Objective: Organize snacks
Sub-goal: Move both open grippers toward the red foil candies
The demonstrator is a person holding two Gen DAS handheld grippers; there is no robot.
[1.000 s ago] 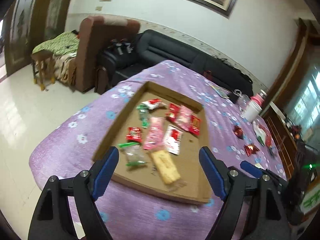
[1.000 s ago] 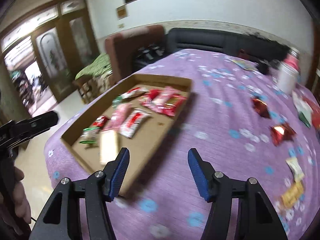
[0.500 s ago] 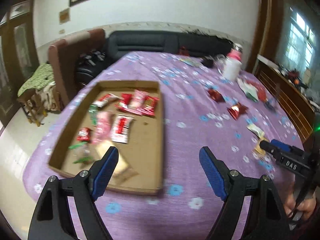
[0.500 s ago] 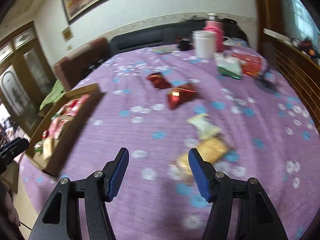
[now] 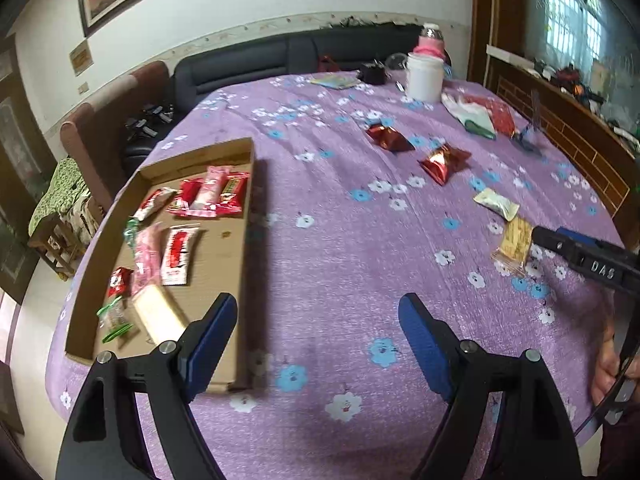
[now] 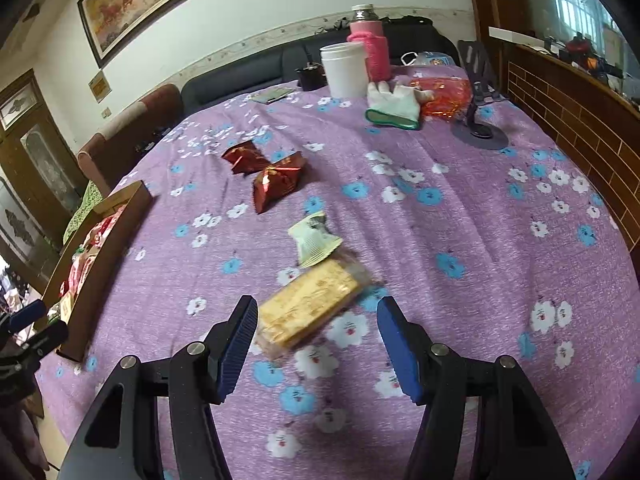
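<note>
On the near half of the table point(image 6: 500, 216), your right gripper point(image 6: 316, 340) hangs with jaws spread wide and empty, and the yellow bar point(image 6: 308, 306) lies flat between the blue pads point(image 6: 398, 354), closer to the left one; contact can't be told. The pale green packet point(image 6: 314, 238) overlaps the bar's far end, and two red foil packs point(image 6: 276, 180) sit beyond it, touching each other. Your left gripper point(image 5: 316, 338) is also spread and empty, over bare cloth just right of the tray point(image 5: 246, 184); its left pad overlaps the tray's near right corner in view. The tray is a shallow cardboard box with low walls, at the table's left edge, holding a loose spread of red, pink and clear wrappers point(image 5: 216, 196) plus one pale bar point(image 5: 158, 312). Open cloth runs between tray and loose snacks. The cloth is purple with white and blue flowers, slightly wrinkled. At the far end: white tub point(image 6: 346, 70), pink bottle point(image 6: 370, 46), white glove point(image 6: 394, 106), black stand point(image 6: 478, 120). A dark sofa point(image 5: 248, 64) stands behind the table, and a brick-pattern ledge point(image 6: 568, 108) runs along the right.
</note>
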